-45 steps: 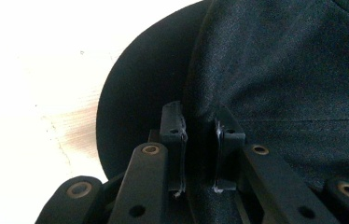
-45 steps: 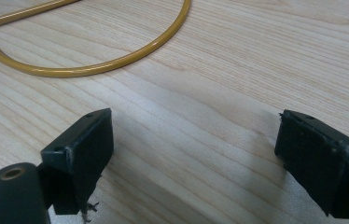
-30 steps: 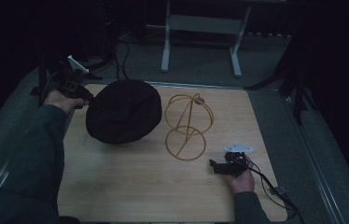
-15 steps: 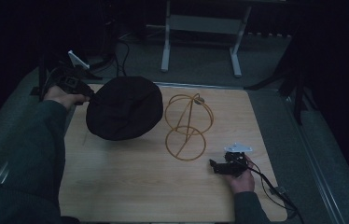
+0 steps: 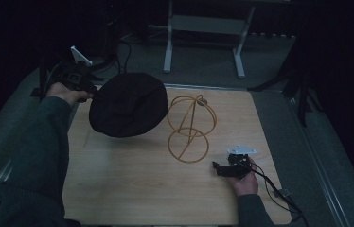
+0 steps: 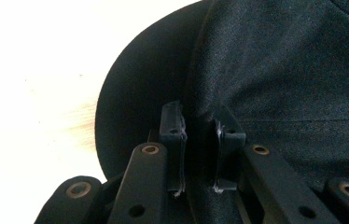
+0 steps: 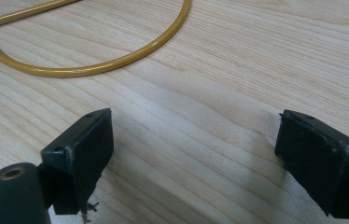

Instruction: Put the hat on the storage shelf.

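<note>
- Left tool (image 5: 81, 81) is clamped on the edge of the black hat (image 5: 128, 104); in the left gripper view both jaws pinch the hat's fabric (image 6: 280, 70) at the brim seam.
- I read the hat as held up over the tabletop's (image 5: 132, 189) far left part, just beside the gold wire stand (image 5: 189, 125).
- Right tool (image 5: 222, 169) rests low near the stand's base ring (image 7: 88, 70), jaws wide apart, holding nothing.
- Step in hand, by my judgement: carrying the hat toward the stand.
- Next move calls for centring the crown over the upper loop; I would steady the base ring against tipping.
</note>
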